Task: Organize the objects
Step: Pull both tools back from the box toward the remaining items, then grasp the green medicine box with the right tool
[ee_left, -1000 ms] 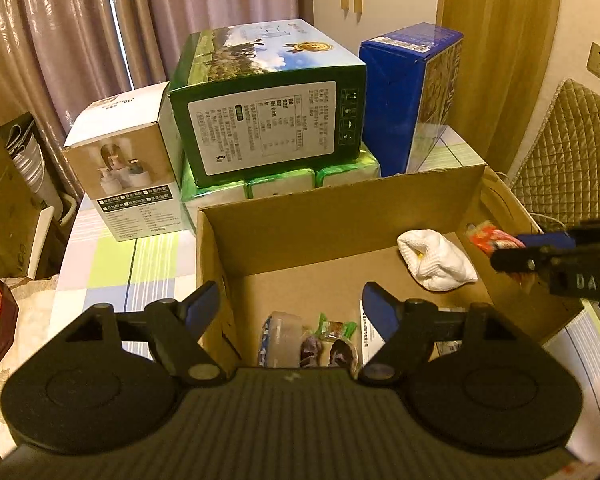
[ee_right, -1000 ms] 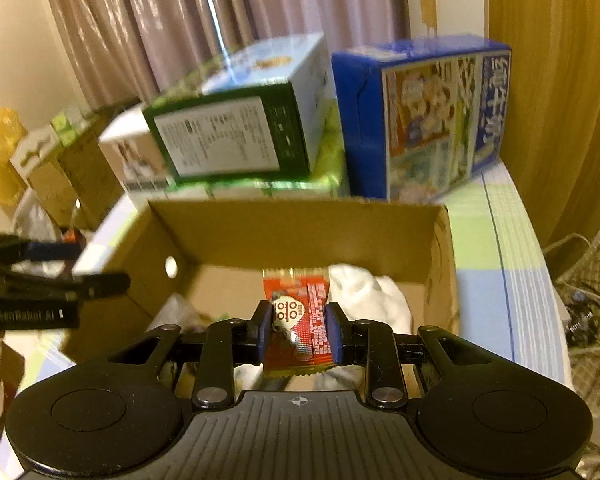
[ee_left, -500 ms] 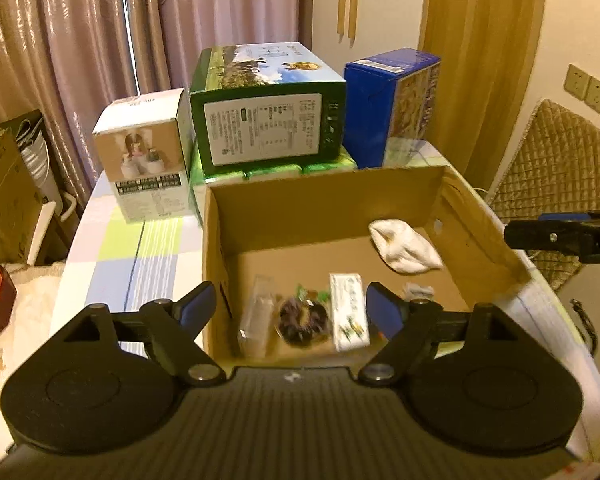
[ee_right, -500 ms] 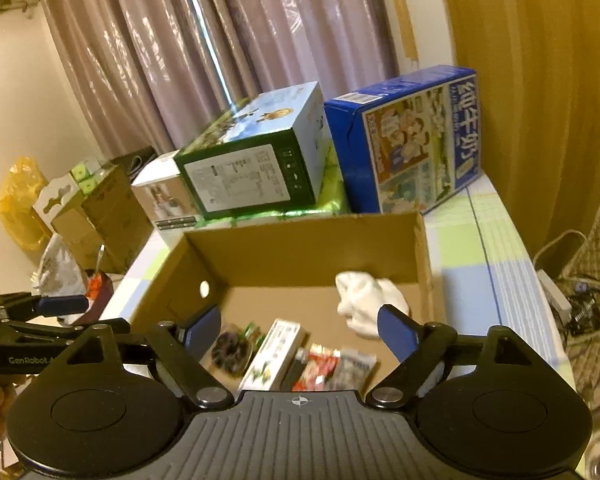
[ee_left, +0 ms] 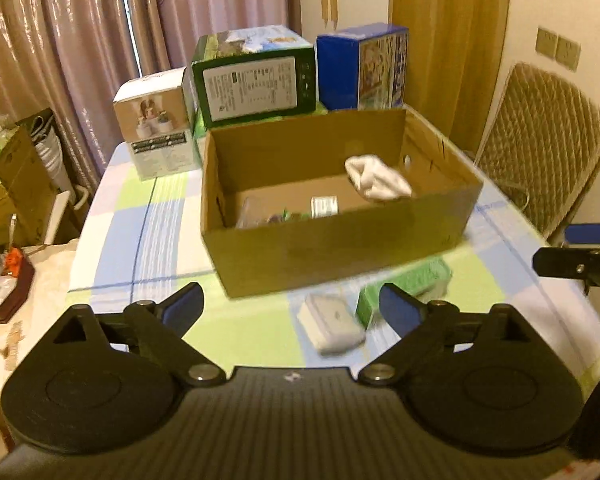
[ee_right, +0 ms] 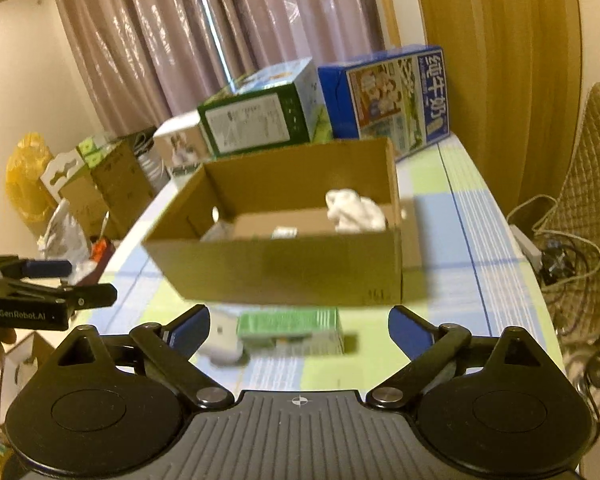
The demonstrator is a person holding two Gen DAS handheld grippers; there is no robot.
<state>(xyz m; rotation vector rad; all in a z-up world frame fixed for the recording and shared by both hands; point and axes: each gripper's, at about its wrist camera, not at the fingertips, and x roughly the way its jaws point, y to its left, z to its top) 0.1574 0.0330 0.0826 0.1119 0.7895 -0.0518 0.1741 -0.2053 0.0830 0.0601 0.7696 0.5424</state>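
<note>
Both claws hang wide apart and hold nothing. In the left wrist view the left claw (ee_left: 291, 306) fills the bottom of the frame, its blue-tipped fingers (ee_left: 184, 306) spread over the checked bench (ee_left: 140, 240). Centre frame sits an open cardboard box (ee_left: 340, 240), and inside it a white cloth (ee_left: 376, 182) lies at the right against the far wall, with a small white packet (ee_left: 324, 205) and some blurred items toward the lower left of the box floor. In front of the box, between the left claw's fingers, a white case (ee_left: 332, 322) lies on the bench, and just to its right a green pack (ee_left: 410, 284); the two look close together, but blur hides whether they touch. Behind the box, upper centre, stand a white carton (ee_left: 156, 132), a green carton (ee_left: 256, 80) and a blue carton (ee_left: 360, 68). At the right edge of that frame the right claw (ee_left: 576, 256) shows from the side. In the right wrist view the right claw (ee_right: 299, 328) is at the bottom, fingers spread, with the green pack (ee_right: 288, 326) and the white case (ee_right: 224, 340) between them, the box (ee_right: 292, 268) beyond. The left claw (ee_right: 48, 288) enters at the left edge.
</note>
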